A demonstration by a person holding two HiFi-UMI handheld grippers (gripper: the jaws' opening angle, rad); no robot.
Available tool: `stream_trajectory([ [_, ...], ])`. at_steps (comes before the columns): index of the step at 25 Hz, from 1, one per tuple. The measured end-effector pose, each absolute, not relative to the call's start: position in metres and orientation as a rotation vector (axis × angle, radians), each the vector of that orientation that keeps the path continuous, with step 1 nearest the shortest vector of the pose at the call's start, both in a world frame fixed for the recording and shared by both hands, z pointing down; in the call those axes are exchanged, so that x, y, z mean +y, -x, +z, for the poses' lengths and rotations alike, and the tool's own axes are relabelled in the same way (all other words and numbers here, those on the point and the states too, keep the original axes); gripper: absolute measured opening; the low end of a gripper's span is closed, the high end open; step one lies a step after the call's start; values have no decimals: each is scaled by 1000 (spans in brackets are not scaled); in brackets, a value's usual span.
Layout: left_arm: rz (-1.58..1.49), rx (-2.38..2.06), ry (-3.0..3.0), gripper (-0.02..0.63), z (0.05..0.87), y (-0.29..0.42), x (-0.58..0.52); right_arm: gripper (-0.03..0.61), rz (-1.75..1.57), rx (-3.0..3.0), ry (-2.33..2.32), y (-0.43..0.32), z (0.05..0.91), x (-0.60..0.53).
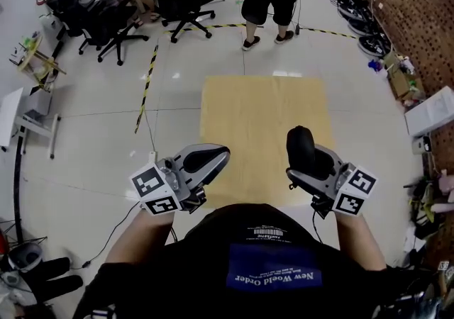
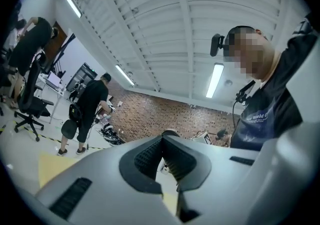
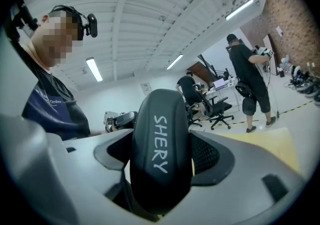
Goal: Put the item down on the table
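A black case point(image 1: 299, 142) marked SHERY is clamped between the jaws of the right gripper point(image 1: 309, 167), which stand wide apart because of the case's width. The padded faces are pressed on its two flanks. The case is held off the table point(image 1: 255, 112), above the near right part of the wooden top. Its long axis is seen to run up and out of the jaws, away from the person, with the rounded end uppermost. The gripper is judged to be tilted upward, since ceiling fills its own view.

The left gripper point(image 1: 206, 158) is held level with the right one, at the table's near left edge. Its jaws are brought together on nothing.

The table lies below and ahead of the case, so the right hand is the one placed for the set-down. A downward tilt is judged necessary so that the case can be laid flat
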State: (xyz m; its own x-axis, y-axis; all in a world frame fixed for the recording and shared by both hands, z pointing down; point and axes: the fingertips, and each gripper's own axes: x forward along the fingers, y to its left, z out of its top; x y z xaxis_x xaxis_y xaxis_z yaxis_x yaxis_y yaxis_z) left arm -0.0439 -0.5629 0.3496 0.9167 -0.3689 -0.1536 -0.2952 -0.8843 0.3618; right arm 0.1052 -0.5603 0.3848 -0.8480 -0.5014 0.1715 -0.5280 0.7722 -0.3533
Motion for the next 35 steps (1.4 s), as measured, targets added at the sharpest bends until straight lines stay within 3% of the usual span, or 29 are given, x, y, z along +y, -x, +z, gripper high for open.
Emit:
stream_trajectory([
  [13,-274,-811,-2599,-8,381,12,-622,333,407,-2758,-678,-161,414,-708],
  [27,-205,-741,-2539,-8,460,13,-665,333,240,-2178,-714,-179,601,-881],
  [35,-188,-664,-2551,-8,482,3,-664,333,185,-1936,-638,-186,686,-913],
])
